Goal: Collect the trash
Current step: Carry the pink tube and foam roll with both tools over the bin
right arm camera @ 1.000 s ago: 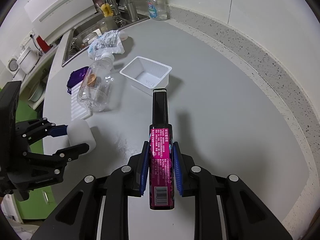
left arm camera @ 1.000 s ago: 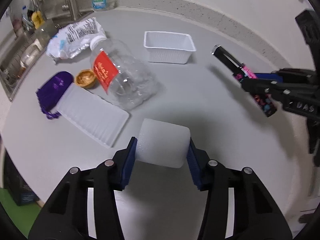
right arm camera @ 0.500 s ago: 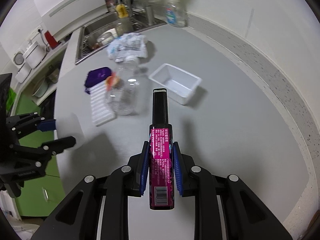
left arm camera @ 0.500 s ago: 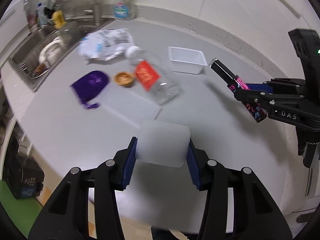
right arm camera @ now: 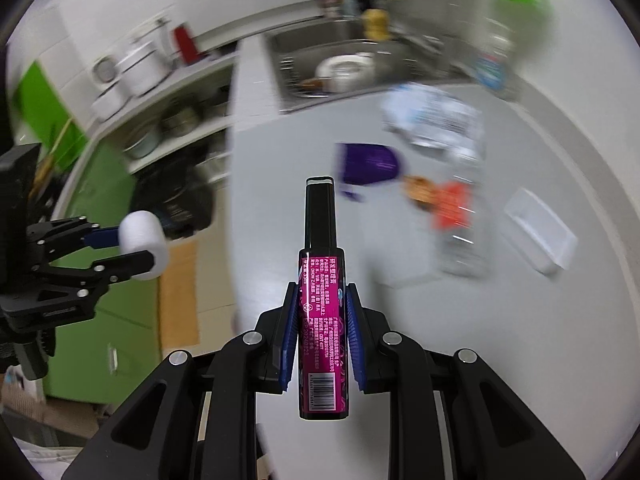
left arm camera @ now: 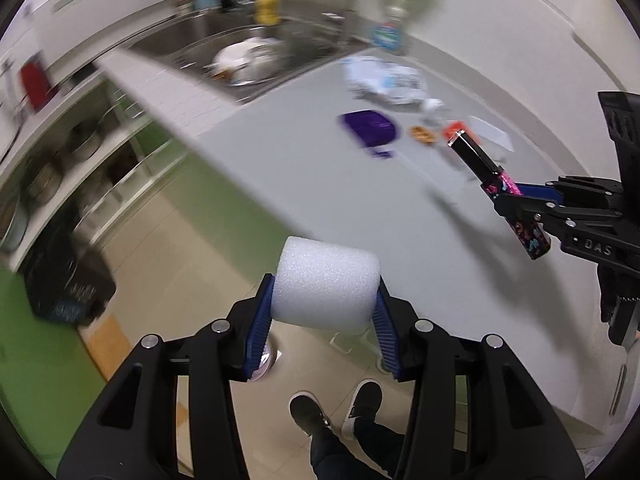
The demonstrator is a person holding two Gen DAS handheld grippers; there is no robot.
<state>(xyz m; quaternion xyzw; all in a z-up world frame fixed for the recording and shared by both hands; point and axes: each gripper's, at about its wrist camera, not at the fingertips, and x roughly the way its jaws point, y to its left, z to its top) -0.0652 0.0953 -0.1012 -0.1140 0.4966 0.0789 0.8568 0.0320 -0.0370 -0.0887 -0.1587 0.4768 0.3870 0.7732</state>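
**Operator:** Left gripper first: my blue pads pinch a white foam cylinder by its two flat ends, out past the edge of the grey kitchen counter, above the beige floor. My own dark shoes show below it.

**Listener:** And the other one?

**Operator:** My right gripper is clamped on a tall black tube with a magenta label, cap pointing away from me, over the counter's near edge.

**Listener:** What remains on the counter?

**Operator:** Largest to smallest, all blurred: a crumpled white wrapper, a clear plastic bottle with a red label, a white plastic tray, a purple pouch and a small golden cup.

**Listener:** Which step is this?

**Operator:** I judge I'm carrying both pieces to a bin. No bin is clearly visible, so next I must find one, then open each grip above it.
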